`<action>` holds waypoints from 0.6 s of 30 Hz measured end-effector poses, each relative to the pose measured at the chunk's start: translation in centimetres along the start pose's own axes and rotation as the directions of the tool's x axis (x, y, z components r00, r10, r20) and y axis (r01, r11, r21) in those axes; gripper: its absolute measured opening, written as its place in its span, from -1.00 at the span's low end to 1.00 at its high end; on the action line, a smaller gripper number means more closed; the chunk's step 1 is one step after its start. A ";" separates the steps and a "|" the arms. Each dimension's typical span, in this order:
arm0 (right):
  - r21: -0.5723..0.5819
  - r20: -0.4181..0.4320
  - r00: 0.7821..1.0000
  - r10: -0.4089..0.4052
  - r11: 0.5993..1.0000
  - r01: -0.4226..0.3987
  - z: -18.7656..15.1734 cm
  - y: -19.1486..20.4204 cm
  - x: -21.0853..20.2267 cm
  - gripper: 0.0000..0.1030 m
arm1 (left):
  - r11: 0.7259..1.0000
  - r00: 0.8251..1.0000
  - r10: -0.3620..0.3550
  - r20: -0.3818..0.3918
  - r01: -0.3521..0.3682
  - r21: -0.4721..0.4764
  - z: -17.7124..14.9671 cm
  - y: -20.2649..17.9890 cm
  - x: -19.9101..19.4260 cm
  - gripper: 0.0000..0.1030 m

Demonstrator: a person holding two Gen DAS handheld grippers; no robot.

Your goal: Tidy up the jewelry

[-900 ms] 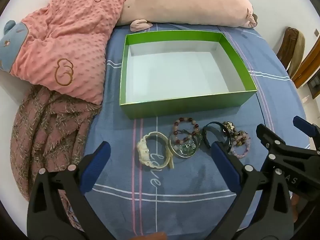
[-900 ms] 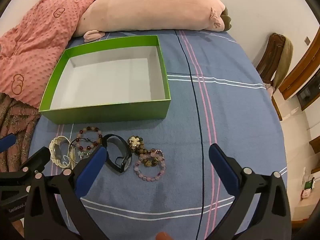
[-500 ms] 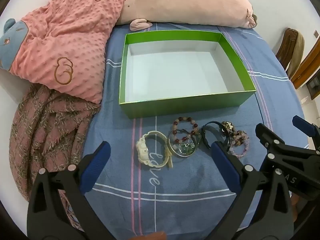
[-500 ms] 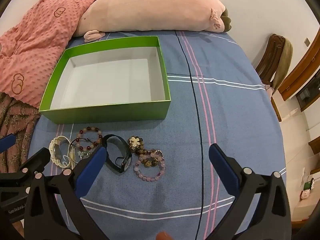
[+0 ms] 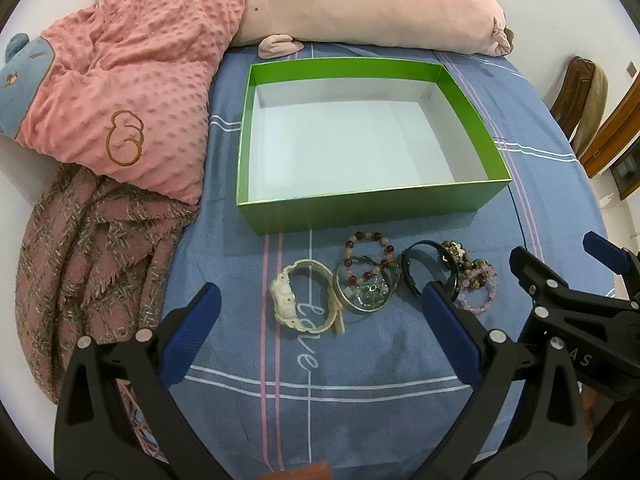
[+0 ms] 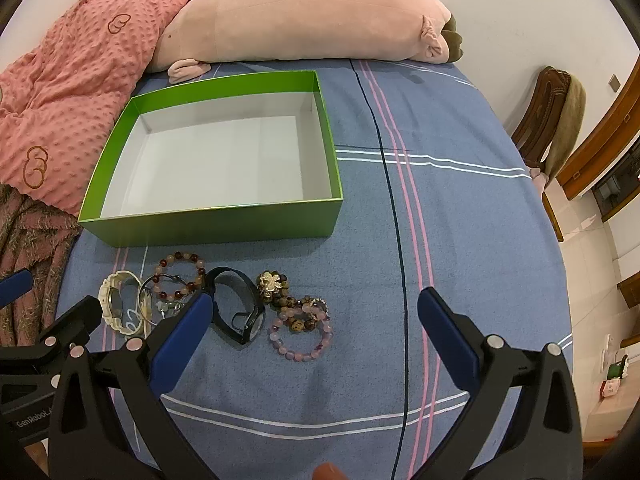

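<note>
Surface: a blue bedsheet (image 6: 460, 240) crossed by pink, white and dark stripes, with the cursive word "love" printed near the jewelry. A white wall is seen behind it.

Container: an open rectangular green cardboard box with a white interior (image 5: 360, 216) (image 6: 216, 224), set on the sheet with nothing seen inside.

Jewelry — laid in a row on the sheet just in front of the box's near wall:
- a cream plastic wristwatch (image 5: 286, 300) (image 6: 114, 306), at the left end;
- a bracelet of red and pale round beads (image 5: 370, 258) (image 6: 180, 274), overlapping a silver metal bangle (image 5: 364, 292);
- a black wristband watch (image 5: 416, 268) (image 6: 240, 304);
- a cluster of brown bead bracelets with a gold flower charm (image 6: 276, 286) (image 5: 456, 250);
- a bracelet of pale purple beads (image 6: 300, 336) (image 5: 478, 292), at the right end.

Bedding at the far and left edges: a long pale pink plush pillow (image 5: 380, 4) (image 6: 304, 16), a salmon dotted blanket (image 5: 120, 68) and a brownish-pink woven throw (image 5: 80, 256).

Room, right side: a carved wooden chair (image 6: 548, 108) and tiled floor.

Tools: the left gripper (image 5: 316, 312) is held above the sheet with its blue-padded fingers spread wide, nothing between them; the right gripper (image 6: 312, 312) likewise, spread wide over the sheet near the purple beads.
</note>
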State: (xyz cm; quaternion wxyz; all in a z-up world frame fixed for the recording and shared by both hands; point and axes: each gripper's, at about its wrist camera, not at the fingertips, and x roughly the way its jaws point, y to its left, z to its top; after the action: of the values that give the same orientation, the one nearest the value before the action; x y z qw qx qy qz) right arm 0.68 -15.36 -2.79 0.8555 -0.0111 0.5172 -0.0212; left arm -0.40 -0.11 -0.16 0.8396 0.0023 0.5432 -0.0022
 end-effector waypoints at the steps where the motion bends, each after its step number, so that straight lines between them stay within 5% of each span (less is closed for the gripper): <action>1: 0.000 0.000 1.000 0.001 1.000 -0.001 0.0 0.0 0.0 0.97 | 1.000 1.000 -0.001 0.000 0.001 0.000 0.0 0.0 0.0 0.96; 18: -0.001 -0.002 1.000 0.001 1.000 -0.001 0.0 0.1 0.0 0.97 | 1.000 1.000 -0.010 -0.009 0.010 -0.005 -0.4 -0.1 0.6 0.96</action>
State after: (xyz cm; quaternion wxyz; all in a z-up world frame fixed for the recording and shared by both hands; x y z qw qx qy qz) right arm 0.72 -15.29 -2.83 0.8551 -0.0113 0.5180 -0.0206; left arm -0.55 -0.22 -0.88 0.8372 -0.0023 0.5469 -0.0053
